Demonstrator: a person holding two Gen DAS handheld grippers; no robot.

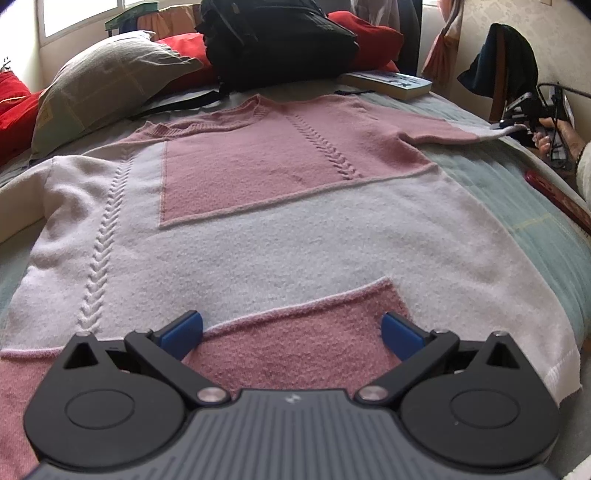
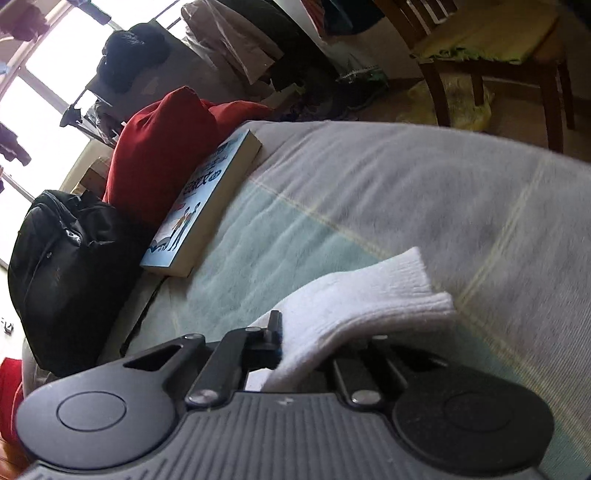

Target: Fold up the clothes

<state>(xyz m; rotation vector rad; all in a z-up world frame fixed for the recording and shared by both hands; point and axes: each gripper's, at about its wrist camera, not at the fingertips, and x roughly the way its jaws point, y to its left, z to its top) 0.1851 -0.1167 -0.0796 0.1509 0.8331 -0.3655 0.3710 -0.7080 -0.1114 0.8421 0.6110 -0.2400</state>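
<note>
Nearest to the left wrist camera, the left gripper [image 1: 291, 334] stands with its jaws wide apart above the lower hem of the sweater [image 1: 258, 229], and nothing is between its blue pads [image 1: 183, 332]. The sweater is pink and white, and it lies flat and spread out on the pale green bedspread [image 1: 535, 229], with the collar on the far side and one sleeve stretched out to the right. At the end of this sleeve, the right gripper [image 2: 295, 343] has its jaws closed on the white cuff [image 2: 369, 295], and the cuff stands out past the fingers, a little above the bedspread in the right wrist view. Further away, a book [image 2: 199, 206] lies on the bed just beside the red cushion [image 2: 159, 155]. A black backpack [image 1: 277, 40] sits behind the collar, and a grey pillow [image 1: 99, 85] is to the left of it. Behind the bed the windows [image 1: 74, 14] are bright, and a wooden chair [image 2: 491, 55] stands on the floor.
</note>
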